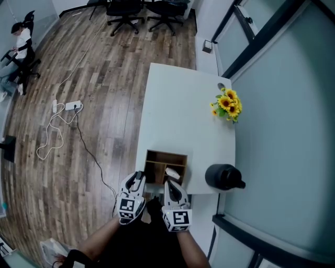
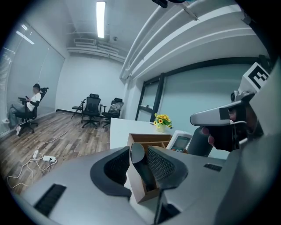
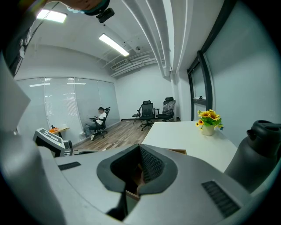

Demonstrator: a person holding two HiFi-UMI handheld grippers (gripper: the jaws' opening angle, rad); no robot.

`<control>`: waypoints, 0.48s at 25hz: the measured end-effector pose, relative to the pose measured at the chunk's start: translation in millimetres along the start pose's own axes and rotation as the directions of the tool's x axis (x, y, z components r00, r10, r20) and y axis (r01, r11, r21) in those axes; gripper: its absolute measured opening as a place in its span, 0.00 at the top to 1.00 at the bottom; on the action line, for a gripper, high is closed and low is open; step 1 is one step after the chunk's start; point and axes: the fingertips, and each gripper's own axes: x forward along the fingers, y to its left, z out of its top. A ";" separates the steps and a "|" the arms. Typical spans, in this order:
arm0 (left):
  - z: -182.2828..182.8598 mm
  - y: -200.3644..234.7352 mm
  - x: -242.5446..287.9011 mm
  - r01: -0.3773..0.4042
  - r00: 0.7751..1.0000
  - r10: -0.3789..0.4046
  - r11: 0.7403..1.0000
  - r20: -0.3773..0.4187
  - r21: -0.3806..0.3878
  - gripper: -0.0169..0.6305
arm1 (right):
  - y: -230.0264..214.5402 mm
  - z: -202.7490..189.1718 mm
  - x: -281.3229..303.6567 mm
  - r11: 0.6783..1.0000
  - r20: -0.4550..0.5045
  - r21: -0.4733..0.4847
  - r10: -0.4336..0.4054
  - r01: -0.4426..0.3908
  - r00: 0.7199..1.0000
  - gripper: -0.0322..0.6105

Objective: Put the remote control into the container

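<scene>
A wooden container (image 1: 165, 156) with compartments stands at the white table's near edge. The white remote control (image 1: 171, 172) rests inside it; in the left gripper view the remote (image 2: 181, 143) leans upright in the box (image 2: 147, 139), screen showing. My left gripper (image 1: 137, 178) is at the container's left side, its jaws (image 2: 138, 162) standing apart with the box's near left wall between them. My right gripper (image 1: 172, 184) hangs over the container's near edge, just short of the remote, shut with nothing between its fingers (image 3: 138, 169).
A black jug (image 1: 224, 177) stands right of the container. A pot of sunflowers (image 1: 227, 104) sits at the table's right edge. On the wooden floor lie a power strip and cable (image 1: 68, 106). Office chairs (image 1: 141, 13) stand far back; a person (image 1: 21, 42) sits at far left.
</scene>
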 end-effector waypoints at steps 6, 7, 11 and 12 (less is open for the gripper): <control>2.6 1.9 -2.0 -0.011 1.000 0.011 1.000 0.007 0.000 0.81 | 1.1 1.0 -1.0 1.000 0.002 -0.006 0.005 -0.005 1.000 0.94; 2.5 2.2 -1.8 -0.012 1.000 0.012 1.000 0.007 0.001 0.81 | 1.1 0.3 -1.0 1.000 0.001 -0.005 0.005 -0.005 1.000 0.94; 3.3 1.9 -0.5 -0.012 1.000 0.012 1.000 0.008 -0.002 0.81 | 0.4 0.0 -1.0 1.000 0.006 -0.004 0.005 -0.005 1.000 0.94; 3.5 1.9 -0.6 -0.012 1.000 0.012 1.000 0.008 -0.002 0.81 | 0.3 -0.7 -1.3 1.000 0.002 -0.003 0.005 -0.005 1.000 0.94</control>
